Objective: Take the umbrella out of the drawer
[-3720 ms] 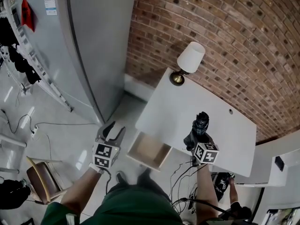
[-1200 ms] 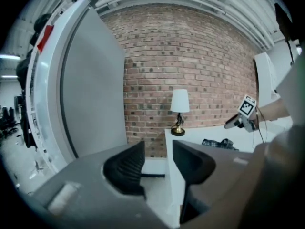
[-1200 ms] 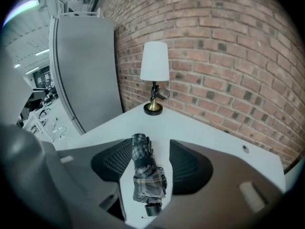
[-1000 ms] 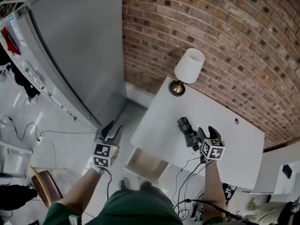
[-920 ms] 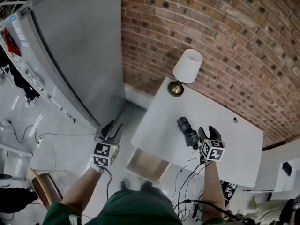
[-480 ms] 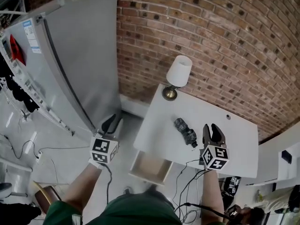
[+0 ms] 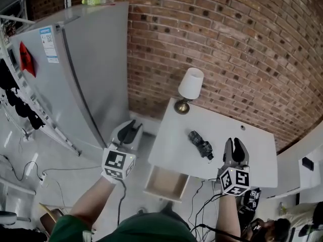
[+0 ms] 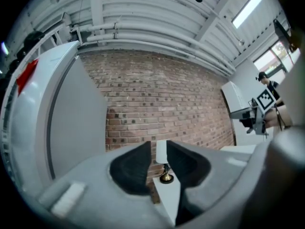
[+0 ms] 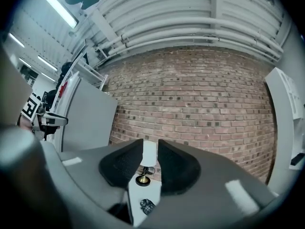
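Already the folded dark plaid umbrella [image 7: 201,144] lies on the white rectangular table [image 7: 242,155], out of the open pale wooden drawer [image 7: 164,183] under its front edge. The left gripper [image 7: 132,126] and right gripper [image 7: 235,144] point level, and their jaws have just been closing to a narrow gap with nothing between them. I judge the job now asks only that both stay off the umbrella; the white-shaded brass lamp [image 7: 190,84] stands at the far corner, well clear.

We wear a dark green top [image 7: 139,232]. Our grey left gripper [image 7: 132,127] and right gripper [image 7: 235,145] each carry a white cube [image 7: 118,164] with black squares.
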{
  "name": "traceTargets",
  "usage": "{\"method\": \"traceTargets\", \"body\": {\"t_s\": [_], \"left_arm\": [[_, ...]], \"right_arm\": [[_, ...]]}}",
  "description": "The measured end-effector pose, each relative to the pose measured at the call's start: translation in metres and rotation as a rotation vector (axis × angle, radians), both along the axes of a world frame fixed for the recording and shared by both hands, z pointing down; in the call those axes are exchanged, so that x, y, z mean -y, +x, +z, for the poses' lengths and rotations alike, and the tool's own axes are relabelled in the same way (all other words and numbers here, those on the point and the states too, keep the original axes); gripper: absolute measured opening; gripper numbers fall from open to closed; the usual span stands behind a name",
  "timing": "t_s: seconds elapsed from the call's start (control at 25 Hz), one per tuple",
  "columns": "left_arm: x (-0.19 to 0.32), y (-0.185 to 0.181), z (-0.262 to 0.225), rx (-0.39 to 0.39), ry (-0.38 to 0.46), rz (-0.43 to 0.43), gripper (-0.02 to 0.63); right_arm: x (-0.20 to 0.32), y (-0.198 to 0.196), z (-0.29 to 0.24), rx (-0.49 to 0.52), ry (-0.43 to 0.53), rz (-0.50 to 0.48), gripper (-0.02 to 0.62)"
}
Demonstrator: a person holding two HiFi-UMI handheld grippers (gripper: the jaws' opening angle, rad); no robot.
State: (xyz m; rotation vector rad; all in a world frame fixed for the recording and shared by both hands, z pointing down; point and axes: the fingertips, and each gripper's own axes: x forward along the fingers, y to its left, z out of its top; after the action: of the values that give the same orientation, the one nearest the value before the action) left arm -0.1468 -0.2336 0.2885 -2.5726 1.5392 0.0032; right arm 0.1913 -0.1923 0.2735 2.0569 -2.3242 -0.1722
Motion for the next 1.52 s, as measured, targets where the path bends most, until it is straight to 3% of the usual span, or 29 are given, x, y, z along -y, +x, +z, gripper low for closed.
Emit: {"method": "traceTargets", "body": {"t_s": [0.24,0.68,0.96,1.52], "left_arm": [[-0.006,-0.002,-0.019,-0.027,0.034,0.006,0.093],[-0.008,0.018,-0.045,-0.042,0.097,0.021,0.067],[0.004,0.04,-0.024,-0.058,0.038,0.024,0.067],[0.019,0.069,-0.018,-0.051,0.029,-0.011,0.066]], "right_arm": [[-0.026,0.001,-0.018,0.035,0.082,0.048,0.005],[-0.032,0.007,-0.032,-0.005,0.108,0.048,0.0],[-0.027,0.021,-0.026,-0.013,0.105,0.038,0.002],[-0.005,0.053,-0.015,0.016,0.089,0.015,0.0]]}}
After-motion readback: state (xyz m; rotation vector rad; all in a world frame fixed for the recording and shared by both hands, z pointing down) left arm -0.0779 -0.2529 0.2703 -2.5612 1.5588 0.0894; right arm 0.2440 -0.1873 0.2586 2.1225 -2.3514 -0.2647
